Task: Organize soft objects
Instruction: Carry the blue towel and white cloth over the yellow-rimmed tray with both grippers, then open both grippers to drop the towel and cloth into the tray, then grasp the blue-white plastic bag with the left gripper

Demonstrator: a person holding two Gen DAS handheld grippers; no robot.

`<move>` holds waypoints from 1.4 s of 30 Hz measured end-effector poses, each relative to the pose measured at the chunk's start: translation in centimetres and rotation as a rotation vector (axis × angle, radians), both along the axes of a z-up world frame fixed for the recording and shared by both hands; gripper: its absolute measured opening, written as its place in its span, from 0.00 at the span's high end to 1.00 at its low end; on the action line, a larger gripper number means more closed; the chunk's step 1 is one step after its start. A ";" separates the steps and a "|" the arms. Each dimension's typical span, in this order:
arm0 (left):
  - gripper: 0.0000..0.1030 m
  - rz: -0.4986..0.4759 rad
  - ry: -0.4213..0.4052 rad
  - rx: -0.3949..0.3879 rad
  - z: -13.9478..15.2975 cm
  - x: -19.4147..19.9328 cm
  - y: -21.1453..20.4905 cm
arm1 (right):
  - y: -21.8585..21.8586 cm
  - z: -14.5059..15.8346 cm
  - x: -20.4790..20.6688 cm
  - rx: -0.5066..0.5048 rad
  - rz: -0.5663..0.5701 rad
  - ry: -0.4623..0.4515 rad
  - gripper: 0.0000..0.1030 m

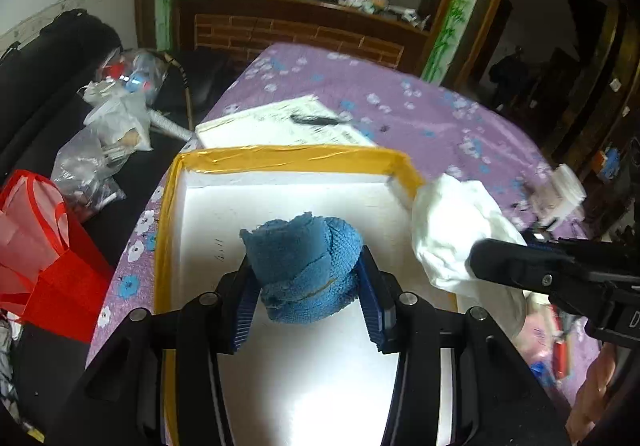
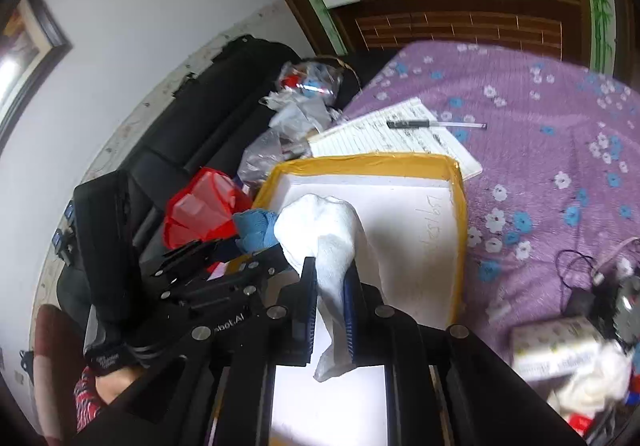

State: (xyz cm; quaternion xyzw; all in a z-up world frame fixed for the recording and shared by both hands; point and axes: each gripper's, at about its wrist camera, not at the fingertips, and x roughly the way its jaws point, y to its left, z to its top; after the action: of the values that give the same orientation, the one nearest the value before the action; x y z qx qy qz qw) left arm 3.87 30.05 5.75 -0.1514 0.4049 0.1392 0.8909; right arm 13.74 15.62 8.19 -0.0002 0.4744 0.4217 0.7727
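— Two soft pieces are in hand, one per tool. My left gripper (image 1: 306,282) is pinching a rolled blue cloth (image 1: 306,270) between its blue pads, and it hangs over the white floor of the yellow-rimmed tray (image 1: 288,158).

— And your right?

— My right gripper (image 2: 328,306) is pressed tight on a white cloth (image 2: 324,242), which bunches above the jaws and trails a loose tail below them. From the left camera it sits over the tray's right-hand rim, more at the edge than the middle.

— So which step is this?

— I'd call it the carry-in: both cloths over the tray, neither set down. I can't quite tell how far the blue roll is off the tray floor; the fisheye flattens it.

— What does the next move want?

— Lower the left first and spread its jaws only once the roll rests on the floor, so it stays rolled. The right needs to come inward, clear of the rim, and land beside the blue one, not on it. That dangling tail could catch on the yellow edge, so I'd lift over it. The notepad (image 2: 400,130) and pen (image 2: 436,124) behind the tray are well apart.
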 end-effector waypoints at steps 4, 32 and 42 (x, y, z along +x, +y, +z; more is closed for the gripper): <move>0.57 0.021 0.033 -0.020 -1.0 1.3 0.8 | 1.6 -2.1 2.3 -0.032 -0.015 0.033 0.89; 0.35 0.066 -0.015 0.093 0.0 -0.1 0.8 | 1.7 -3.6 4.4 -0.037 -0.070 -0.007 0.48; 0.35 0.047 -0.065 0.101 1.5 -2.3 -1.9 | -2.2 -1.5 1.7 0.020 -0.062 -0.020 0.47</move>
State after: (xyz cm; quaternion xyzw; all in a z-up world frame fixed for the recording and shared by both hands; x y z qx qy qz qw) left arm 1.57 28.17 7.24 -0.1203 0.3645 0.1755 0.9066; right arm 15.44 13.39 6.71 0.0181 0.4621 0.4023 0.7901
